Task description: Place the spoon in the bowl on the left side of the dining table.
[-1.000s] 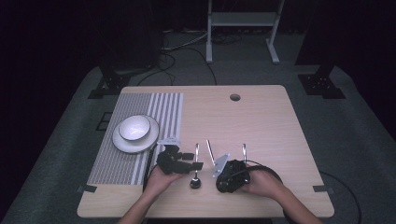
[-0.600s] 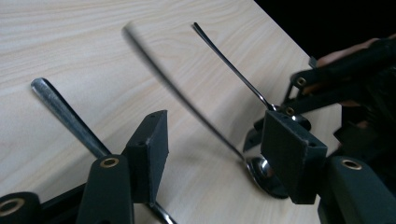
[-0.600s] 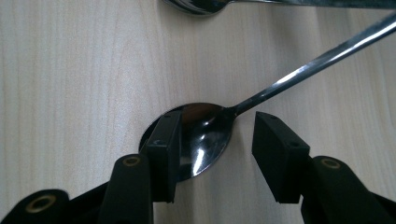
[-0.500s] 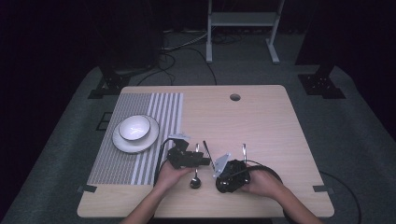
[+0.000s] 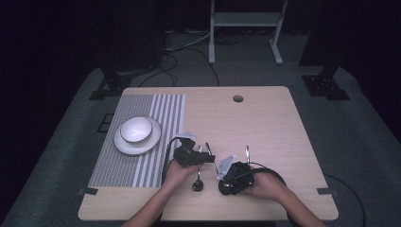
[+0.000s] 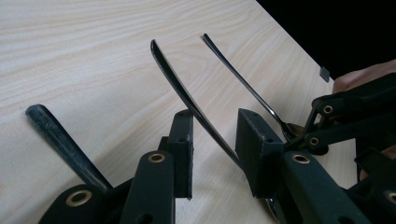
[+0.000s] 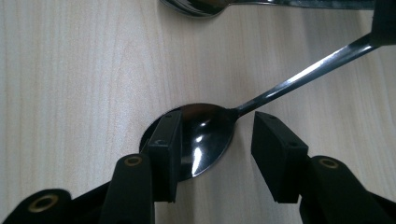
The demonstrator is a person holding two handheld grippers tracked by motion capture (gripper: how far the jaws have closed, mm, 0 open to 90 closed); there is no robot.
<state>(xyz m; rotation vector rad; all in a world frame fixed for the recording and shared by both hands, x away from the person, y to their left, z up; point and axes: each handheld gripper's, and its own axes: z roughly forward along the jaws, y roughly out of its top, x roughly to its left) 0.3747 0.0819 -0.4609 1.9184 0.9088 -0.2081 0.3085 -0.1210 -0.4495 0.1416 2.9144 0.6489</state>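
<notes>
From above, the table [image 5: 265, 123] has a striped mat [image 5: 142, 137] on its left side. A plate [image 5: 122, 145] sits on the mat with a bowl [image 5: 136, 129] in it. Two hands come in from the bottom edge. The left gripper [image 5: 204, 158] and the right gripper [image 5: 226, 171] are close together on the bare wood beside the mat. The spoons [image 5: 208, 150] lie right there by them, too small to tell apart.

In the left gripper view, the left gripper [image 6: 219, 126] has the thin handle of the first spoon [image 6: 187, 95] between its jaws. The jaws have just been closing, but there is a gap beside the handle, so they are not pinching it yet. A dark handle [image 6: 56, 135] lies off to one side. The second spoon [image 6: 243, 86] lies on the other side, and its round end is at the right gripper [image 6: 322, 121].

In the right gripper view, the right gripper [image 7: 219, 126] is over the round end of the second spoon [image 7: 205, 137]. One pad is at its edge and the other pad is off it, so the jaws are apart. The first spoon [image 7: 196, 7] lies at the top edge.
</notes>
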